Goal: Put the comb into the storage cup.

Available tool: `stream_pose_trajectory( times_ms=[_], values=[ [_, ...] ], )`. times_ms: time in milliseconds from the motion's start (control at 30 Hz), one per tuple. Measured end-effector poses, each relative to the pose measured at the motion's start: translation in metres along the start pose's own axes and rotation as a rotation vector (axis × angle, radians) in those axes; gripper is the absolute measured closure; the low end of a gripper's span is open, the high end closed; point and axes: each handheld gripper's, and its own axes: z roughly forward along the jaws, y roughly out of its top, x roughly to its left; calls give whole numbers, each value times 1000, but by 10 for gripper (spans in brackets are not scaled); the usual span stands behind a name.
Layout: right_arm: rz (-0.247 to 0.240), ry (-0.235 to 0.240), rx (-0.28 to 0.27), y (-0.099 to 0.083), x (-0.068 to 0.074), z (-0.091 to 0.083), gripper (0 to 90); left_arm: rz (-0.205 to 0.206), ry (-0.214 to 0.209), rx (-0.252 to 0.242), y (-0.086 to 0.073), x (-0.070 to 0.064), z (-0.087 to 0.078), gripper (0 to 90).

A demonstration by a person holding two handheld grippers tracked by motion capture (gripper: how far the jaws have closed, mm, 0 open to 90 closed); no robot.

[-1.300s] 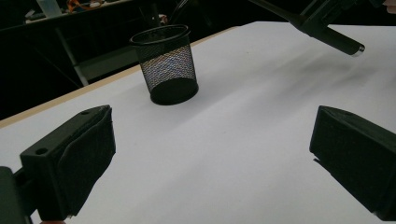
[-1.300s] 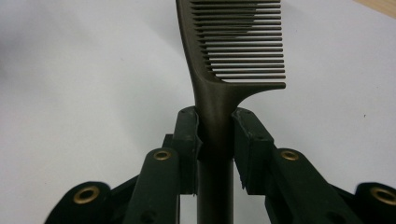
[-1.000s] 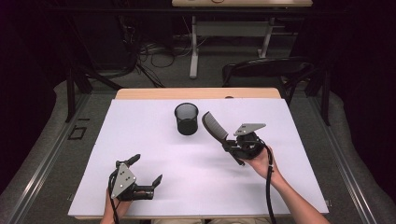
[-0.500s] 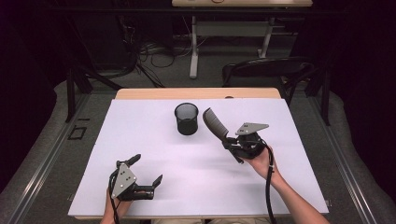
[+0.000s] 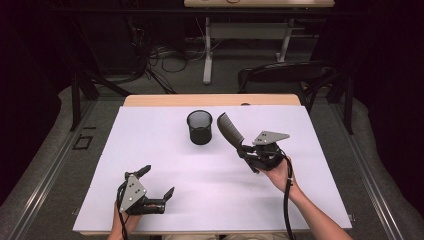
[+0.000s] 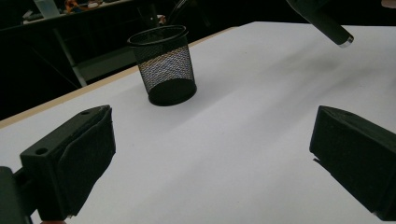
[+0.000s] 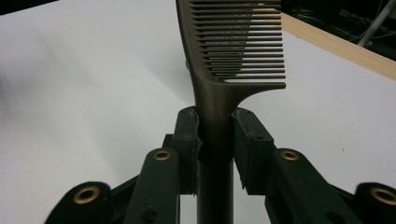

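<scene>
1. Right gripper (image 5: 246,150), at 3 o'clock on the white table (image 5: 165,150): jaws clamped on the handle of a dark comb (image 5: 229,128).
2. Comb tilts up toward 11 o'clock, just beside the mesh cup (image 5: 200,127), not touching.
3. Left gripper (image 5: 156,182), at 7 o'clock: jaws wide apart, holding nothing.

I see a matt dark plastic comb (image 7: 219,84), a black wire-mesh metal cup (image 6: 164,65), a smooth matt white table cover (image 5: 165,165) over a pale wood edge (image 5: 210,100), and rough matt black gripper pads (image 6: 88,158).
</scene>
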Motion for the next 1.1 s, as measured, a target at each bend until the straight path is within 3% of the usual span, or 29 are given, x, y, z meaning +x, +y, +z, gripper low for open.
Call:
stream_pose_trajectory(
  times_ms=[1100],
  values=[
    [-38, -24, -107, 7, 6, 4, 727, -12, -3, -3, 1, 1, 1, 2]
  ],
)
